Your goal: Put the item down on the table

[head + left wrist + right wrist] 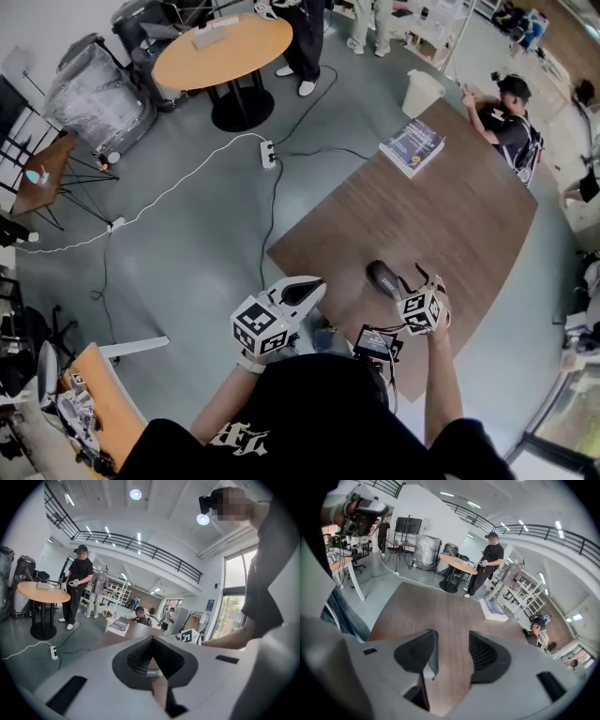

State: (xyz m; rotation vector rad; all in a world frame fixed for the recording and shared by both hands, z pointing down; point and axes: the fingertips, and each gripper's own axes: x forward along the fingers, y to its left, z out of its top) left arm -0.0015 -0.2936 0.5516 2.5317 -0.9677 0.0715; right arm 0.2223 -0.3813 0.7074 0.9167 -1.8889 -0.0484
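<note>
Item (pixel 384 278), a dark, shoe-shaped thing, lies flat on the brown wooden surface (pixel 450 206), close to the edge nearest the person and apart from everything else on it. Just beside it, to its right in the head view, hang the right tongs (pixel 427 281). Their own view shows the right tongs (pixel 452 644) standing wide, with only bare wood between the pads and nothing held, so the putting-down looks done.

The left tongs (pixel 314 286) sit off the surface's near corner, over the floor. In their own view the left tongs (pixel 151 641) are closed tip to tip and empty.

A book (pixel 412 147) and a white container (pixel 422 92) lie well away at the far end.

The main risk, as I judge it, is the small gap between the item and the wide right tongs. A sideways pull-back could clip its end and push it toward the near edge, where little surface is left to catch it.
</note>
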